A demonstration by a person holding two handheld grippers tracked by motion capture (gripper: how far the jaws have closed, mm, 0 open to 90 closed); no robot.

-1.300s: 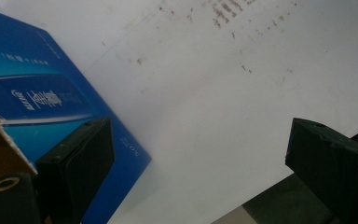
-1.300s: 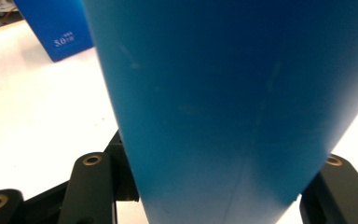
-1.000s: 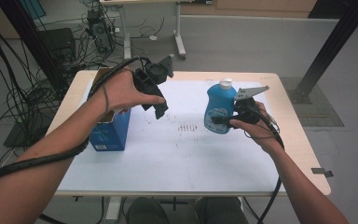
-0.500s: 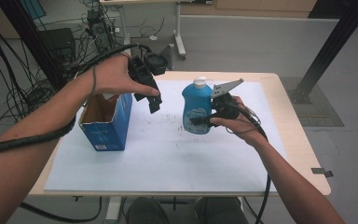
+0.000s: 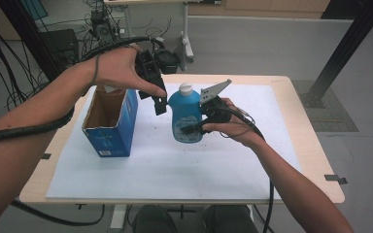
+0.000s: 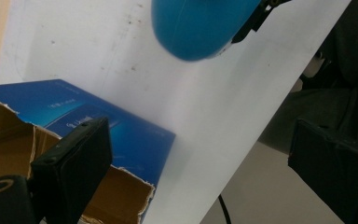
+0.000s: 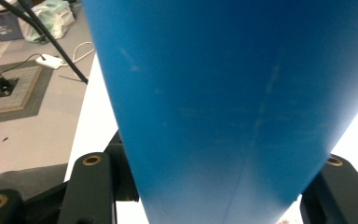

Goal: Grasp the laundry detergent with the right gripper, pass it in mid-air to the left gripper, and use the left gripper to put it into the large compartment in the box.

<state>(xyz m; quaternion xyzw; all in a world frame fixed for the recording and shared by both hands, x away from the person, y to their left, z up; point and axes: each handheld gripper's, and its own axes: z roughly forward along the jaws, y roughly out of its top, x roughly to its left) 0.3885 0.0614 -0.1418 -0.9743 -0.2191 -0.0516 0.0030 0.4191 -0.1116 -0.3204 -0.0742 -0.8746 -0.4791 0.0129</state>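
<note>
Right gripper view: jaws clamp blue bottle (image 7: 233, 102); left gripper (image 6: 205, 163) jaws wide, empty.

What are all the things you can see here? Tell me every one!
bottle: one, blue with a white cap, held upright over the middle of the sheet between the right gripper's jaws
box: one, blue cardboard with its top torn open, on the left part of the sheet
sheet: one, white, spread over most of the table
table: one, light wood, under everything
cables: many, black, on the floor to the left
mat: one, grey, on the floor to the right
left gripper: one, black, jaws apart and empty, held over the box's right edge
right gripper: one, black with a grey plate, clamped on the bottle
</note>
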